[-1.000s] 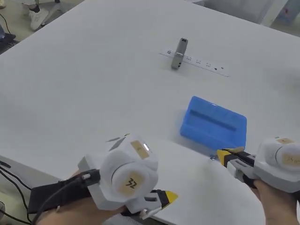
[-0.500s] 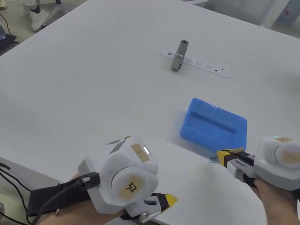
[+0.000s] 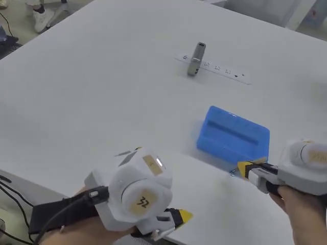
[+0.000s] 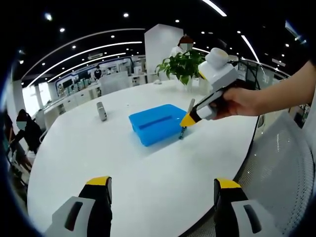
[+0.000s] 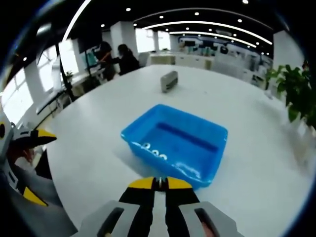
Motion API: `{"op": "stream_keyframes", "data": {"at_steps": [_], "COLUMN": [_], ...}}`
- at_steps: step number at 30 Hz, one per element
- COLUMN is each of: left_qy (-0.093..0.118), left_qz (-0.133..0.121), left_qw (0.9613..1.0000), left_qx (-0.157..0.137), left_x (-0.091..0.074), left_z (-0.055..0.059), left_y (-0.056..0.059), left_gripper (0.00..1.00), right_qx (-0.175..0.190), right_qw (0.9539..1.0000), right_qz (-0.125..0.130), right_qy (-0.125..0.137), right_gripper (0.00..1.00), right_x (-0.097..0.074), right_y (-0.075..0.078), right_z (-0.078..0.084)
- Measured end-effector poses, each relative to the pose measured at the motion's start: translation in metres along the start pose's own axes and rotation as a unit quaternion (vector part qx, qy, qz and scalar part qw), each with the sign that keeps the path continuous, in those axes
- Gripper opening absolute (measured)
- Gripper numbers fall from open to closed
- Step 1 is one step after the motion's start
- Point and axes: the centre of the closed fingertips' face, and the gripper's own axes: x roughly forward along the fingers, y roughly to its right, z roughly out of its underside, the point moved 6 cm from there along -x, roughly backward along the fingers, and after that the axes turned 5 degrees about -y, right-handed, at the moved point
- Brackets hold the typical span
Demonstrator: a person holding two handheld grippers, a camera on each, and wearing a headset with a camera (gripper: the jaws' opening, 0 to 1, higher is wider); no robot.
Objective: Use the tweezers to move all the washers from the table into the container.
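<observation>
Right claw at the container; left claw low in frame.
The right claw is pressed together, pinching the tweezers just beside the near wall of the blue container, at centre frame. Washers lie inside at its lower left. The left claw is spread wide above the worktop.

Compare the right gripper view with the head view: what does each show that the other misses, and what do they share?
Right gripper view: the inside of the blue container, with small washers lying near its front wall, plus people and a plant in the background.
Head view: the white power strip under the grey block, and the right hand-held gripper seen from outside, with the tweezers at its tip.
Both: the blue container, the white table, the grey block and the left hand-held gripper.
</observation>
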Motion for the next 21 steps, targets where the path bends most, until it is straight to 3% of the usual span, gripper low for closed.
{"op": "stream_keyframes", "data": {"at_steps": [7, 21], "left_qy": [0.001, 0.003], "left_qz": [0.001, 0.001], "left_qw": [1.0, 1.0], "left_qx": [0.0, -0.004], "left_x": [0.0002, 0.0], "left_z": [-0.0002, -0.0007], "left_y": [0.0003, -0.0003], "left_gripper": [0.87, 0.86], "right_qx": [-0.001, -0.019], "right_qw": [0.9999, 0.9996], "right_qz": [-0.011, -0.008], "right_qy": [-0.01, -0.021], "right_gripper": [0.04, 0.04], "right_x": [0.0005, 0.0056], "right_y": [-0.0018, -0.0003], "right_z": [0.002, -0.0002]}}
